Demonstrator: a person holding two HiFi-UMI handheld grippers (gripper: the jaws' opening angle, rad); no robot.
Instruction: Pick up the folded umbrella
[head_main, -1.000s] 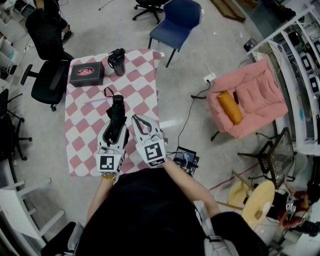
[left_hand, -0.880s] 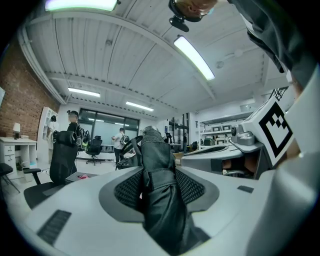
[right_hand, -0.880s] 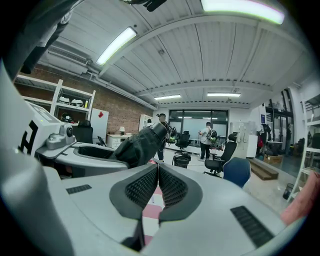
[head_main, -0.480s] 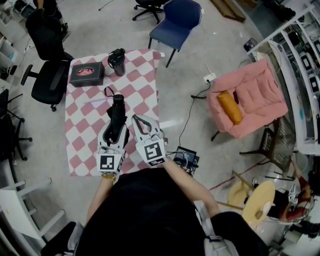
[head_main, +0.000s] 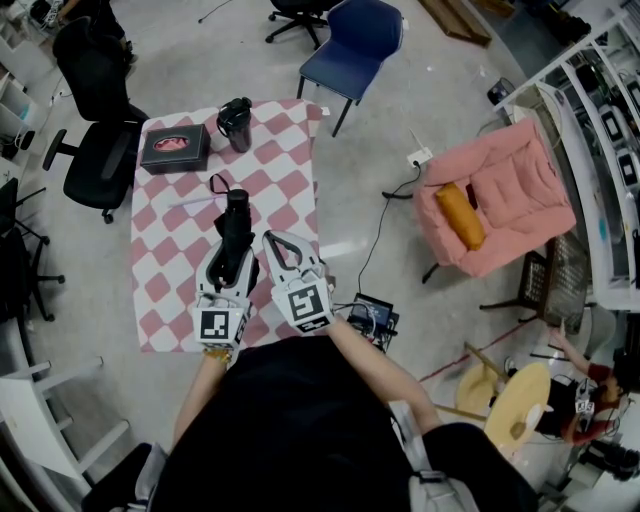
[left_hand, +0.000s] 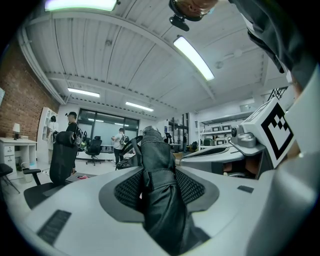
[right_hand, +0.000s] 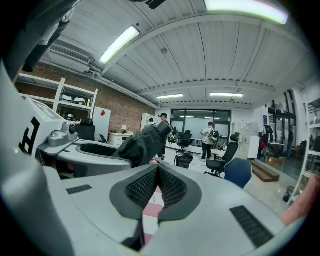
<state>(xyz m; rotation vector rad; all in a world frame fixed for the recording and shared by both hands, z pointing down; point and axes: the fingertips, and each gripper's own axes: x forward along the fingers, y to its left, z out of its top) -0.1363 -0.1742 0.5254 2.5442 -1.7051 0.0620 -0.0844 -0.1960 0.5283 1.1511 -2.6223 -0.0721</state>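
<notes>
We saw left gripper (head_main: 233, 250) jaws pinching folded umbrella (head_main: 236, 215) over checkered cloth (head_main: 160, 250); right gripper (head_main: 276, 240) jaws pressed together, holding nothing.

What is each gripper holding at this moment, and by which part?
The left gripper holds the folded umbrella, jaws clamped on its fabric body, handle end pointing away. The right gripper is shut and holds nothing.

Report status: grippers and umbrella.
Left hand-held gripper shut on folded umbrella. Right hand-held gripper shut, empty. Black box, flask beyond, not touching.
</notes>
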